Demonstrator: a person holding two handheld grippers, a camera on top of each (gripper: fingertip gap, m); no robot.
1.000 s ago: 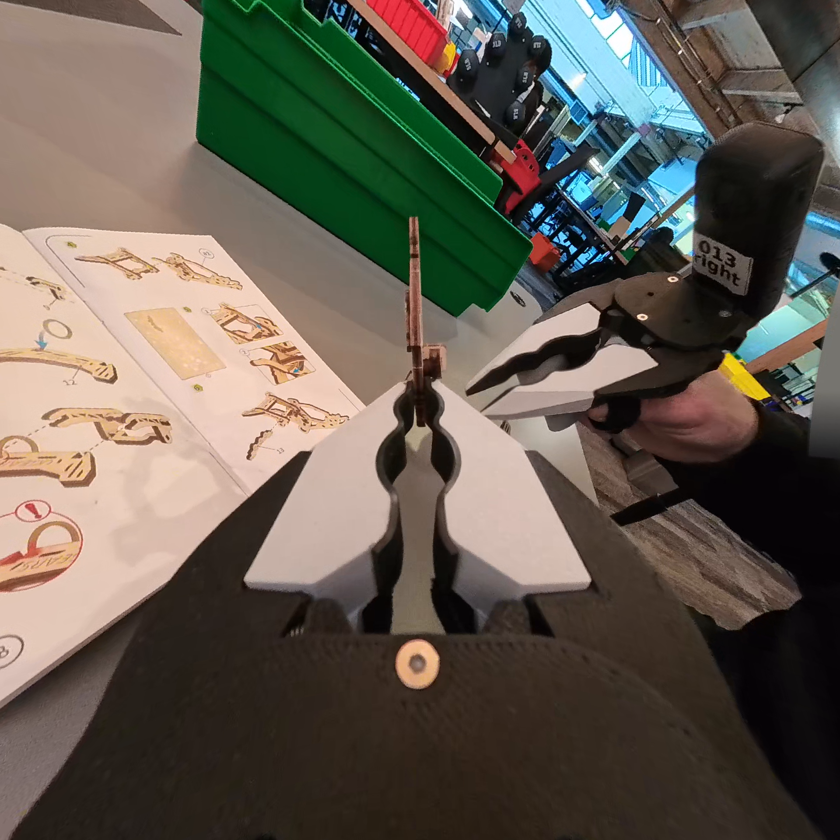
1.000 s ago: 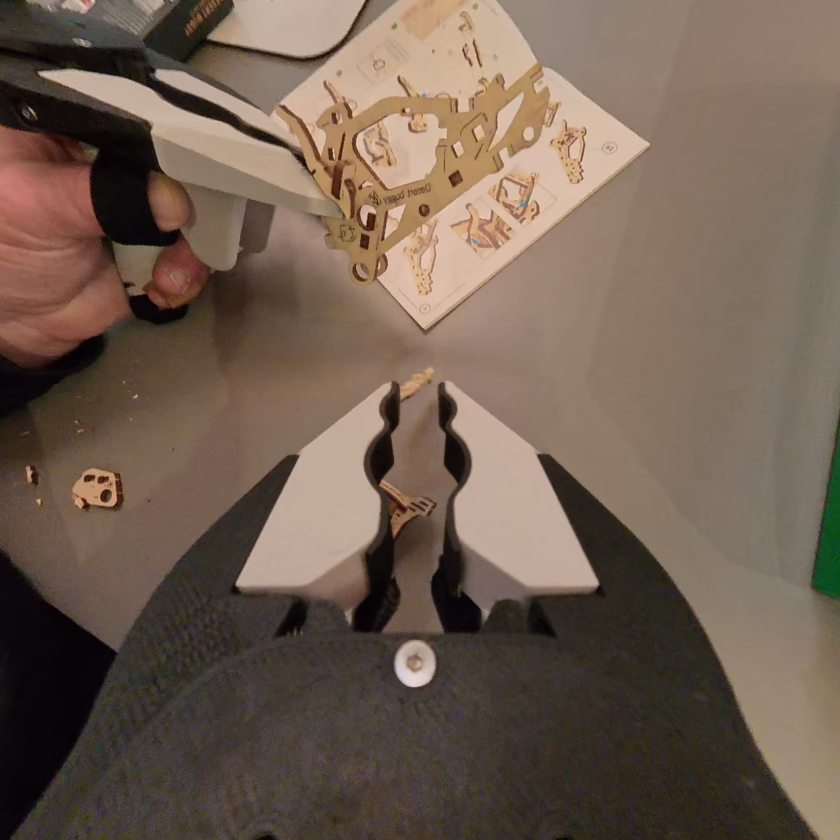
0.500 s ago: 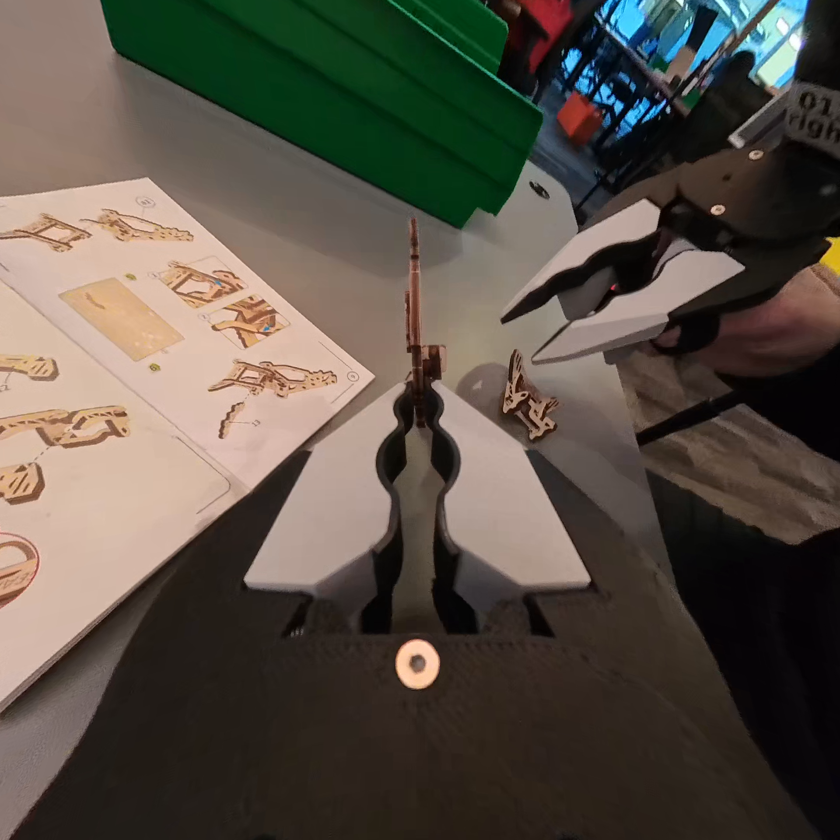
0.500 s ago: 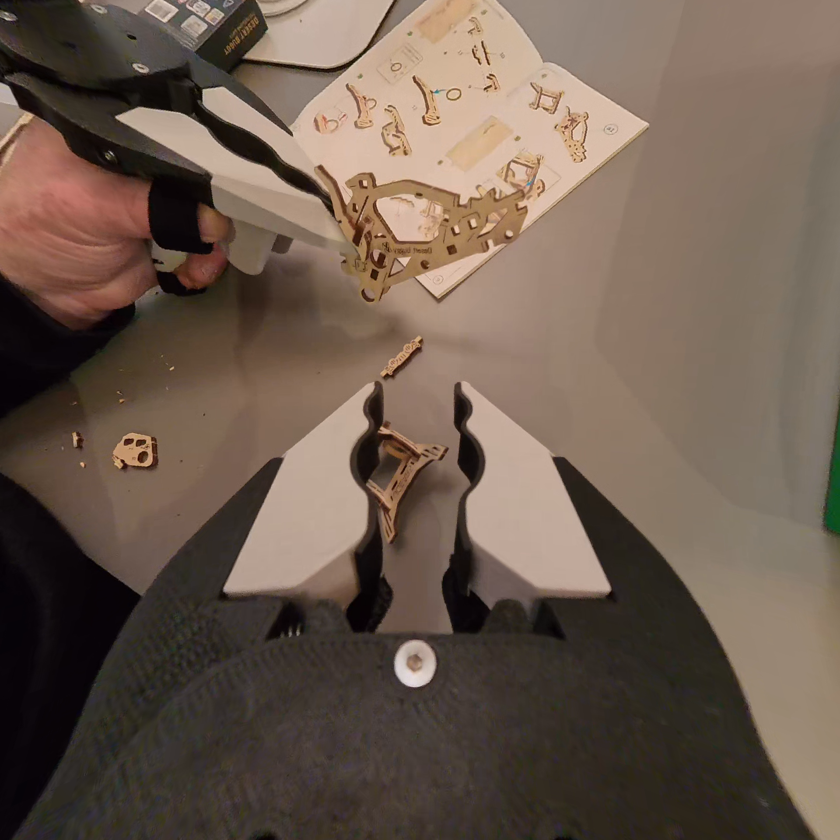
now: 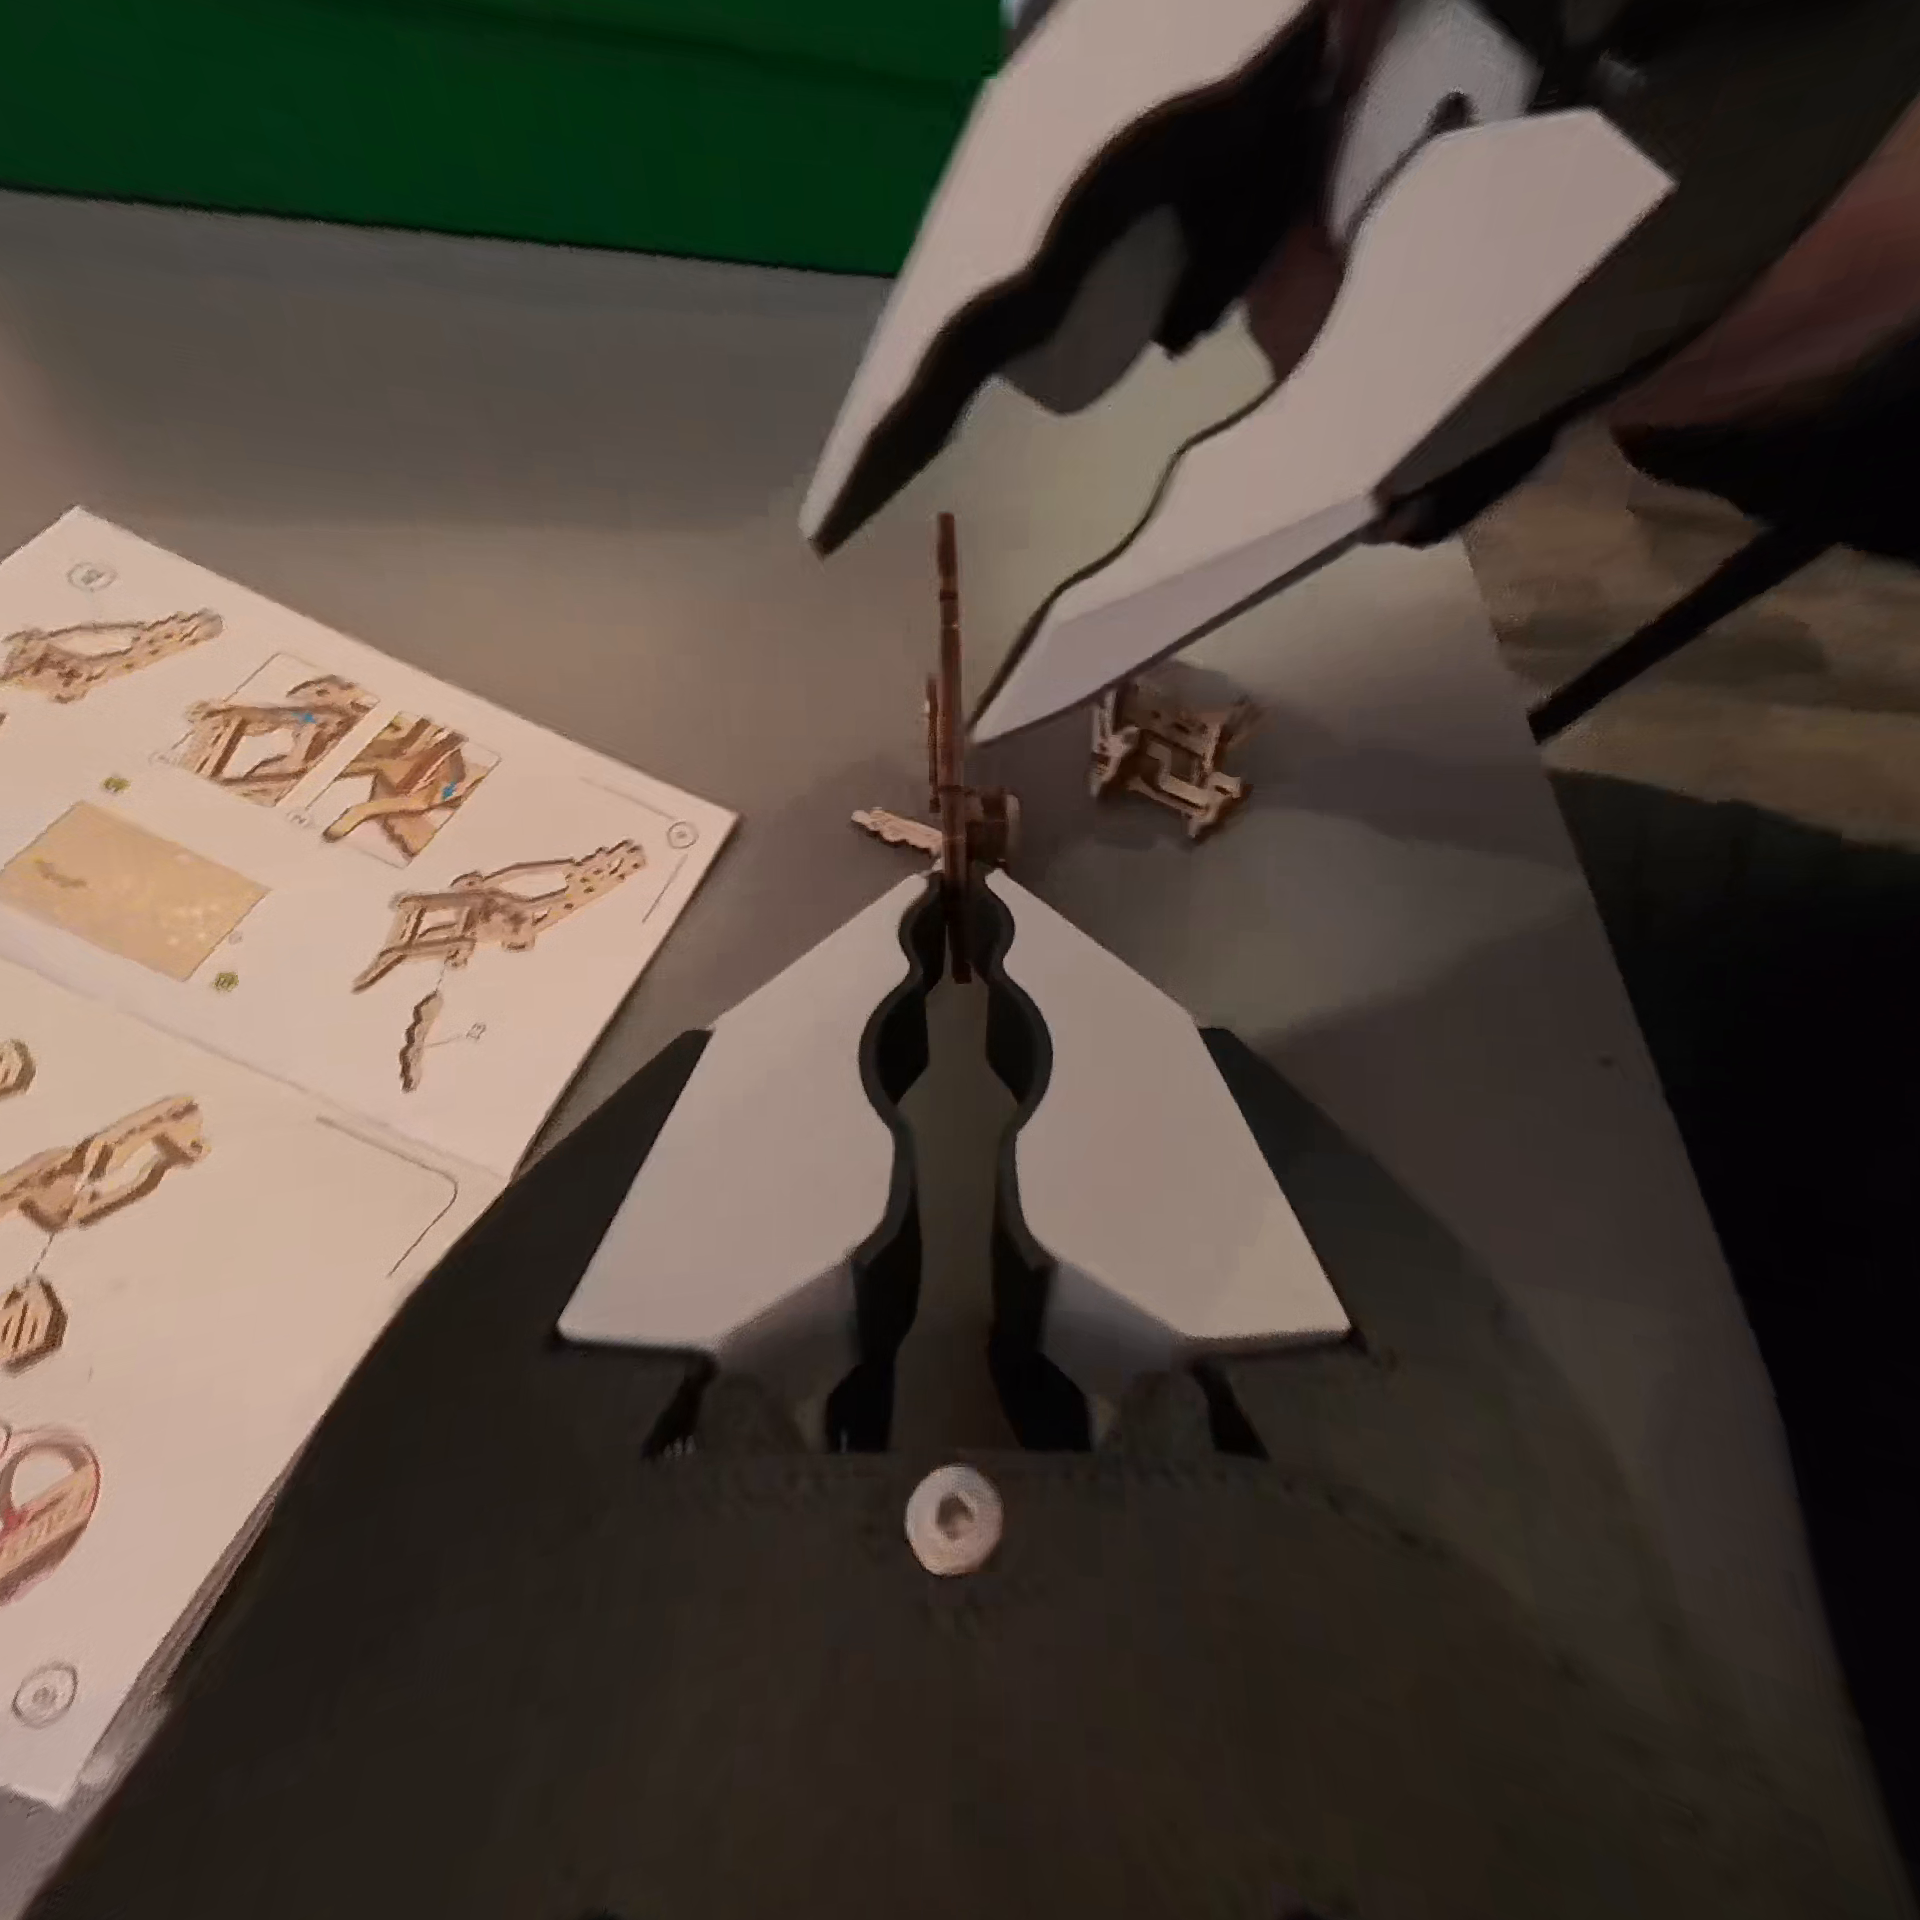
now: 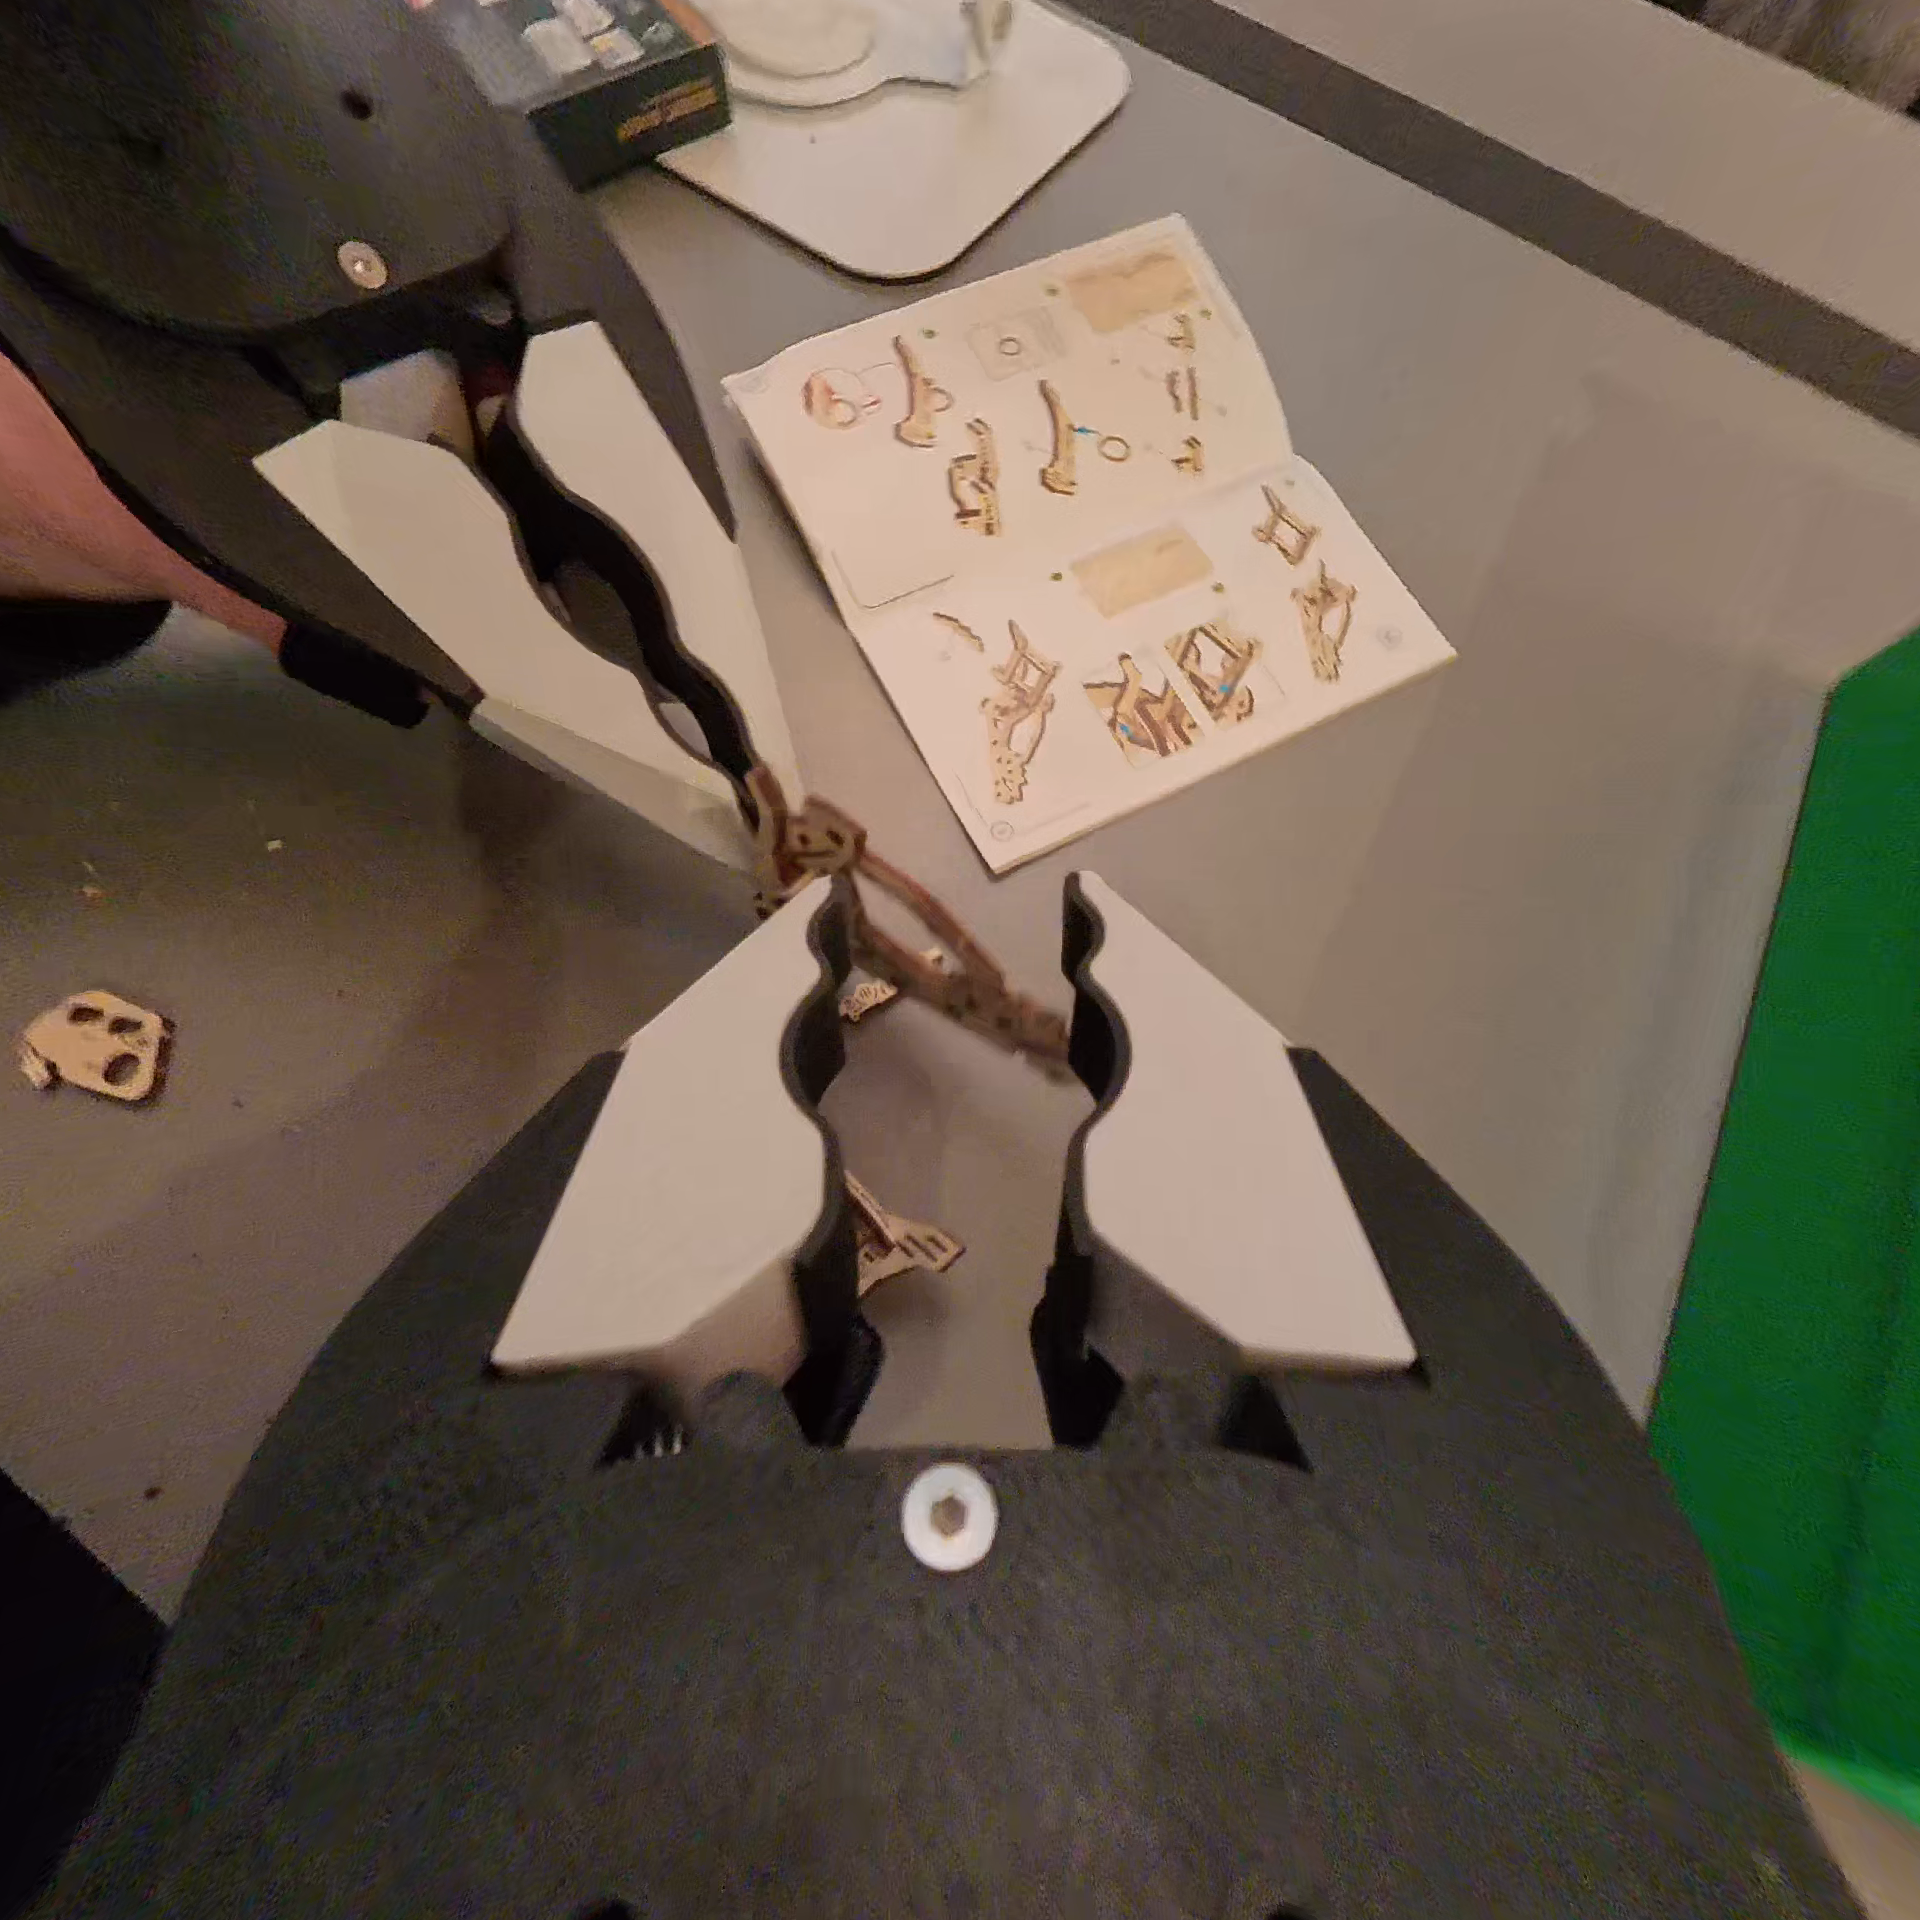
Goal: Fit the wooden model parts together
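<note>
My left gripper (image 5: 954, 883) is shut on a flat wooden frame (image 5: 948, 748), which I see edge-on and standing up from the tips. In the right wrist view the left gripper (image 6: 753, 800) holds the frame (image 6: 935, 966) by one end. My right gripper (image 6: 951, 894) is open, and the frame's far end lies between its fingers. In the left wrist view the right gripper (image 5: 899, 629) straddles the frame from above. A small wooden assembly (image 5: 1169, 764) lies on the grey table and shows beneath my right gripper (image 6: 899, 1242). A small wooden strip (image 5: 894, 828) lies beside it.
An open instruction booklet (image 6: 1091, 540) lies on the table beyond the grippers. A green crate (image 6: 1818, 1039) stands to the right. A loose wooden piece (image 6: 94, 1044) lies at the left. A grey mat (image 6: 914, 156) and a dark box (image 6: 623, 94) sit at the back. The grippers' ends are close to 5 centimeters from one another. The loose wooden piece (image 6: 94, 1044) is about 15 centimeters from my left fingertips.
My right gripper let go of the small assembly onto the table, opened wider and moved up around the frame. My left gripper tilted down and brought the frame closer to it.
</note>
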